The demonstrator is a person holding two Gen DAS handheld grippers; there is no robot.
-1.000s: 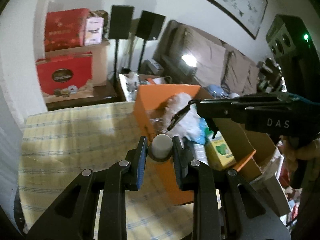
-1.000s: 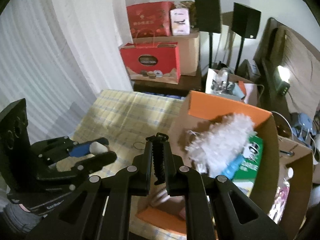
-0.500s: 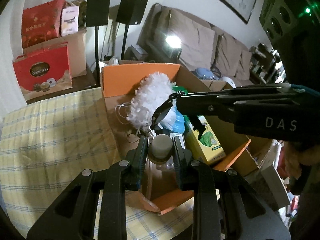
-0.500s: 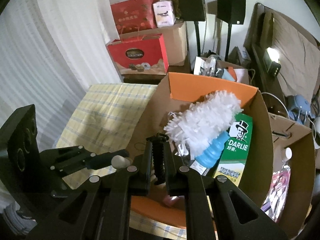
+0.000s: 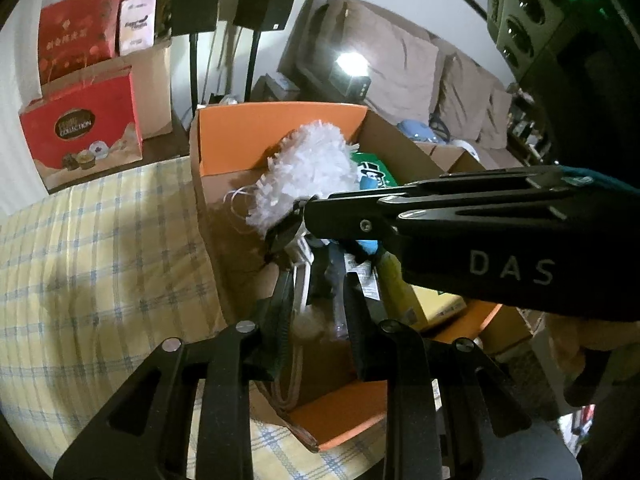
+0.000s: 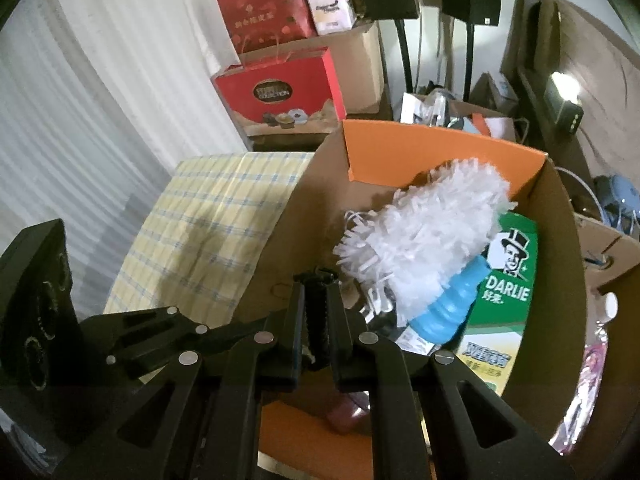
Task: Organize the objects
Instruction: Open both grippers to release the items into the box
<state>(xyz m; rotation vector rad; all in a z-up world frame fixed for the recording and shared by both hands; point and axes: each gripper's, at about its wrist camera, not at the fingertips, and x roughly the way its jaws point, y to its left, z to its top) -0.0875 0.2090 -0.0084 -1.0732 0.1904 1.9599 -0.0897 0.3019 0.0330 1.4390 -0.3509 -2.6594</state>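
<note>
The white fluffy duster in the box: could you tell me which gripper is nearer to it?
Right. The right gripper has its tip at the white duster's fringe; the left gripper sits lower, toward the box's near end.

A home living room; a brown cushioned sofa (image 5: pixel 420 68) lines the wall, two black speakers on stands (image 5: pixel 266 0) sit beside stacked red gift boxes (image 5: pixel 80 128), white curtains (image 6: pixel 80 100) hang behind the counter's yellow checked cloth (image 5: pixel 100 248)
</note>
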